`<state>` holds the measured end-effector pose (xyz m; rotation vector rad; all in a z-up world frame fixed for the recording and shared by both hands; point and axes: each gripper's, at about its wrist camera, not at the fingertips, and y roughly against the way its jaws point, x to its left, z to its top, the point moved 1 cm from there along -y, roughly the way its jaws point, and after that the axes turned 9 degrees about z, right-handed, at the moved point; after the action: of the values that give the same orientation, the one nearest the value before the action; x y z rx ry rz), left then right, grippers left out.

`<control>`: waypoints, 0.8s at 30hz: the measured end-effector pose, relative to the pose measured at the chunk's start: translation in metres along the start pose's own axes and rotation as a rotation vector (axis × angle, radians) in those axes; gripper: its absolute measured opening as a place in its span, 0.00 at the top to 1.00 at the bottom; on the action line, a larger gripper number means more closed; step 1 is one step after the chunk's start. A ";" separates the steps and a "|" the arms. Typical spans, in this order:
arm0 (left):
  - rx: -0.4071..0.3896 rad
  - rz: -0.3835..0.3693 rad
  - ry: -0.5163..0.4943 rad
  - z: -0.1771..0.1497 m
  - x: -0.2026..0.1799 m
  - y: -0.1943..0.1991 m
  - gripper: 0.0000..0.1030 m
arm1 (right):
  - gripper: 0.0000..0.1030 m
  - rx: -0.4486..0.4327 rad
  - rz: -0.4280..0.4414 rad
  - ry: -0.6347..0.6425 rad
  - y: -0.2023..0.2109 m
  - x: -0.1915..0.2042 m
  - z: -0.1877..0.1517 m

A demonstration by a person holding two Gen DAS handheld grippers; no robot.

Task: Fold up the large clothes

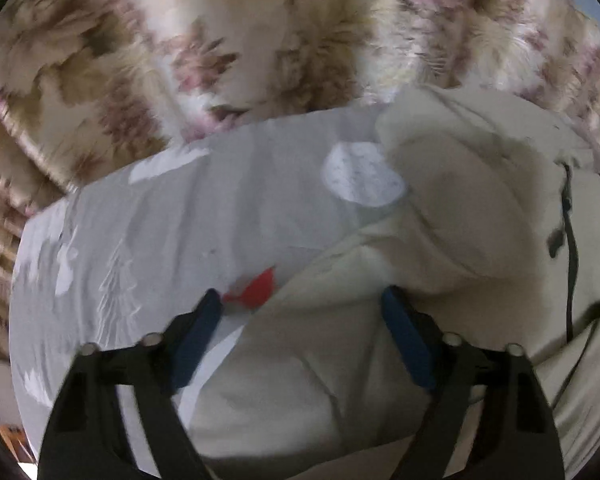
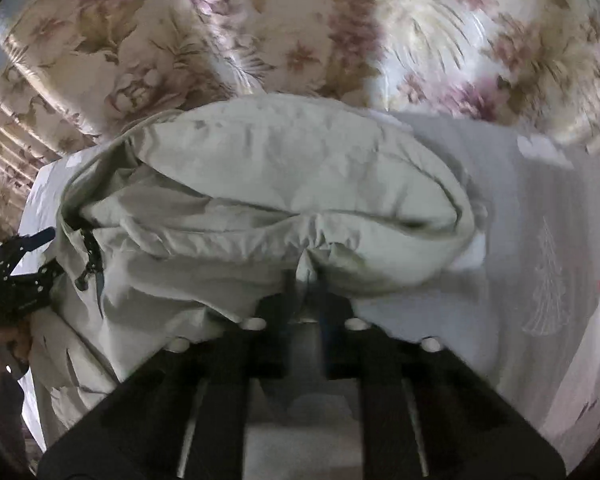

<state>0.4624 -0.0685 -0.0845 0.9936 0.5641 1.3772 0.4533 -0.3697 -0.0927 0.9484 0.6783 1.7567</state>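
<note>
Your pale padded jacket [image 2: 260, 184] lies bunched on the grey printed sheet [image 1: 160, 216], in front of the flowered curtain [image 2: 340, 32]. Your right gripper [image 2: 308, 280] has its jaws closed tight on a gathered fold at the near edge of the jacket, where the cloth puckers. Your left gripper [image 1: 300, 308] has its jaws wide apart, with jacket cloth lying between them but not pinched; from the right wrist view it sits at the zip side of the jacket.

I judge the jacket to be light but bulky and soft. The filling will spring back, and the smooth shell may slide in the jaws. Take hold at a seam, hem or the dark zip line [image 1: 568, 248], where the cloth is doubled and firmer, not on the puffed middle.
</note>
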 end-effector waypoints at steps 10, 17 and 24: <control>-0.162 0.036 -0.011 0.009 0.002 0.040 0.93 | 0.96 -0.389 -0.044 0.298 0.074 0.055 0.059; -0.157 0.081 0.081 0.011 0.022 0.019 0.81 | 0.64 -0.286 -0.051 0.137 0.031 0.037 0.068; -0.299 0.107 0.124 -0.028 0.039 0.096 0.34 | 0.26 -0.317 -0.013 0.181 0.123 0.010 -0.031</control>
<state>0.3942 -0.0330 -0.0097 0.7082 0.3856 1.5732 0.3644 -0.4045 -0.0089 0.5729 0.4966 1.8848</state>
